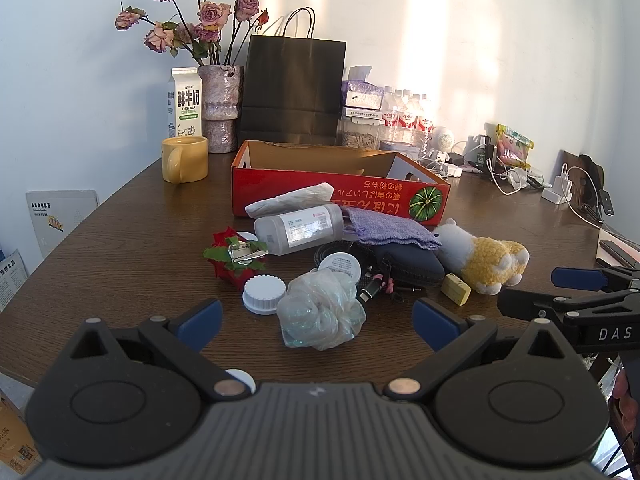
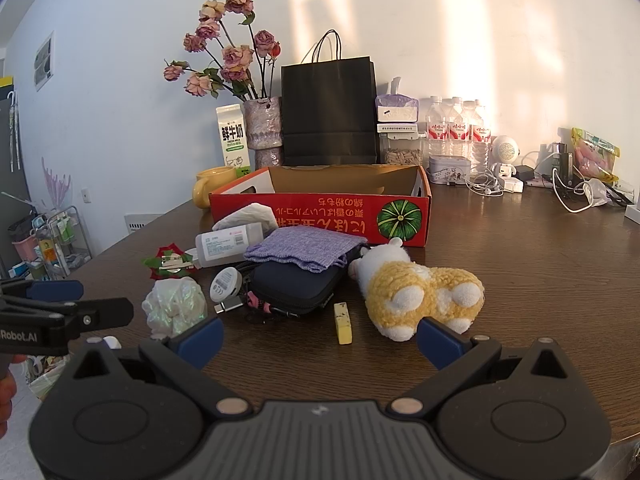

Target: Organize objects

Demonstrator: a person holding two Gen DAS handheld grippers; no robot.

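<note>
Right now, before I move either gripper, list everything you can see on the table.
box: 1, red, open, mid-table
plush: 1, white and yellow, lying before the box
pouch: 1, dark blue, left of the plush
cloth bag: 1, lilac, on the pouch
bottle: 1, white, on its side
plastic wad: 1, clear, nearest the left gripper
cap: 1, white, beside the wad
eraser: 1, yellow, near edge
mug: 1, yellow, left of the box
milk carton: 1, white, by the wall
paper bag: 1, black, behind the box
water bottles: several, clear, by the wall
left gripper: open, empty
right gripper: open, empty
</note>
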